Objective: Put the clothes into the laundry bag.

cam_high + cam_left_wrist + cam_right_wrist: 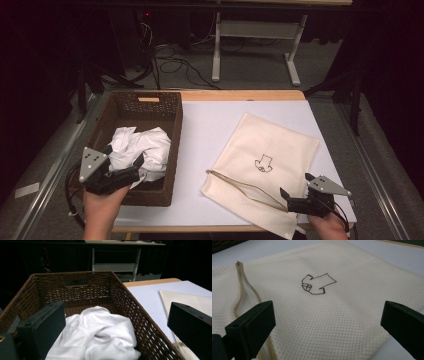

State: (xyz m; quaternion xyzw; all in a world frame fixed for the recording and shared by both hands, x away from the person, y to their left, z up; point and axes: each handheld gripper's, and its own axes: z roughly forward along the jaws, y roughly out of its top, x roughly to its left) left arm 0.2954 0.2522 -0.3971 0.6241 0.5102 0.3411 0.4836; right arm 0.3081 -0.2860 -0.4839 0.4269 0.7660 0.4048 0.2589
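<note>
Table (210, 125), basket (75, 287) (handle slot close-up)

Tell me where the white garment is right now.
In the high view the crumpled white garment lies inside the brown wicker basket at the table's left, just ahead of the open left hand-held gripper.

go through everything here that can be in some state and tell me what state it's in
Wicker basket: upright, holding cloth.
White cloth: crumpled in the basket.
Mesh laundry bag: flat on the table, zipper partly open.
Left hand-held gripper: open, over the cloth.
Right hand-held gripper: open, over the bag's near edge.
</note>
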